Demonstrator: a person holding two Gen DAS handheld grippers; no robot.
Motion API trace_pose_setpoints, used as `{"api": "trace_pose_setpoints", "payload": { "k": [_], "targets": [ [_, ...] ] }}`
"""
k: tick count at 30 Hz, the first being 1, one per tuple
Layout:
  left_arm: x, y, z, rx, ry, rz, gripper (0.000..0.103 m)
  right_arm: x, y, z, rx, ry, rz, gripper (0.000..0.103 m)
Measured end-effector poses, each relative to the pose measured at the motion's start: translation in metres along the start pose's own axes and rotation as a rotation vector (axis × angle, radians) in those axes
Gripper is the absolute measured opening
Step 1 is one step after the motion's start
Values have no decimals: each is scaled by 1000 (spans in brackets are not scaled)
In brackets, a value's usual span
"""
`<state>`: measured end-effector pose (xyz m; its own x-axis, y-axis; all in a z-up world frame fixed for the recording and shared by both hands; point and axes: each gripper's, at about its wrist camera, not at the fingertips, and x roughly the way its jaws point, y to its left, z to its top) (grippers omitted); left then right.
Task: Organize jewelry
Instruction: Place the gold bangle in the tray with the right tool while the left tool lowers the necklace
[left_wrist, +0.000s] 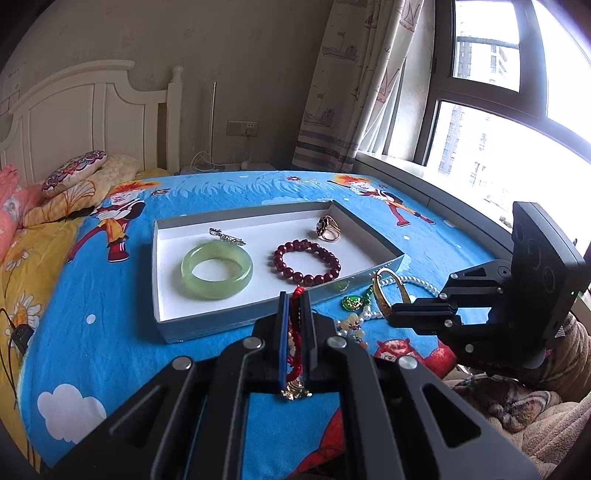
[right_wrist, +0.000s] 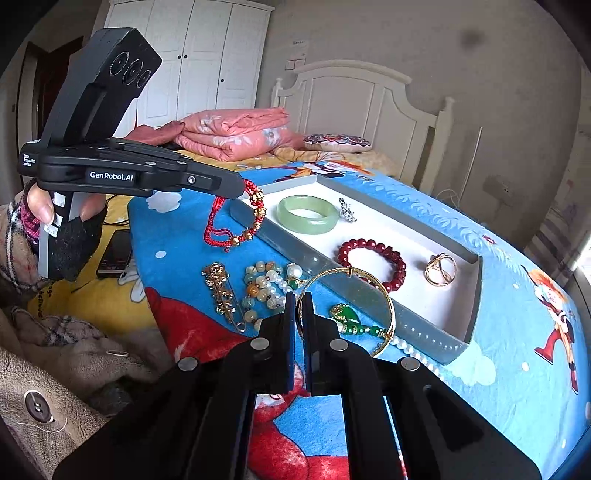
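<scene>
A white tray (left_wrist: 162, 258) (right_wrist: 476, 258) on the blue cloth holds a green jade bangle (left_wrist: 216, 269) (right_wrist: 307, 214), a dark red bead bracelet (left_wrist: 306, 263) (right_wrist: 371, 264), a gold ring (left_wrist: 328, 229) (right_wrist: 440, 270) and a silver brooch (left_wrist: 227, 236) (right_wrist: 347, 210). My left gripper (left_wrist: 294, 295) (right_wrist: 242, 192) is shut on a red cord bracelet with gold beads (left_wrist: 294, 332) (right_wrist: 236, 221), held above the tray's near corner. My right gripper (right_wrist: 300, 301) (left_wrist: 393, 314) is shut on a gold bangle (right_wrist: 384, 295) (left_wrist: 384, 291), beside the tray's front wall.
On the cloth before the tray lie a green pendant on a pearl necklace (right_wrist: 345, 317) (left_wrist: 352, 302), a multicolour bead bracelet (right_wrist: 262, 284) and a gold pin brooch (right_wrist: 223, 291). A phone (right_wrist: 114, 254) lies on the yellow sheet. A window ledge (left_wrist: 424, 184) runs along the right.
</scene>
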<state>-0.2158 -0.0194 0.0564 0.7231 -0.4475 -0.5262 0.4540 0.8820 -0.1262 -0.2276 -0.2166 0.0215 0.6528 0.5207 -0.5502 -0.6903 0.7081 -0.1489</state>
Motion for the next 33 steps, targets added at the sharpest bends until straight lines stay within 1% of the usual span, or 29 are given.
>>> {"api": "trace_pose_setpoints", "payload": {
  "k": [5,9,15,24,28,33],
  "targets": [
    [8,-8,15,44,-4,35,5,2,-19,7,46,2,-53,4],
    [24,-17,35,97,-1,61,5,10,-37,21,80,10,-81,4],
    [50,-10,63,85,-4,69,5,22,-58,32,120,20,-75,4],
    [90,-2,71,73,47,139,5,43,-73,40,142,52,-107,4],
    [104,-5,70,102,65,185,5,50,-82,38,175,71,-114,4],
    [117,-8,76,144,80,217,5,57,-86,34,192,107,-120,4]
  ]
}}
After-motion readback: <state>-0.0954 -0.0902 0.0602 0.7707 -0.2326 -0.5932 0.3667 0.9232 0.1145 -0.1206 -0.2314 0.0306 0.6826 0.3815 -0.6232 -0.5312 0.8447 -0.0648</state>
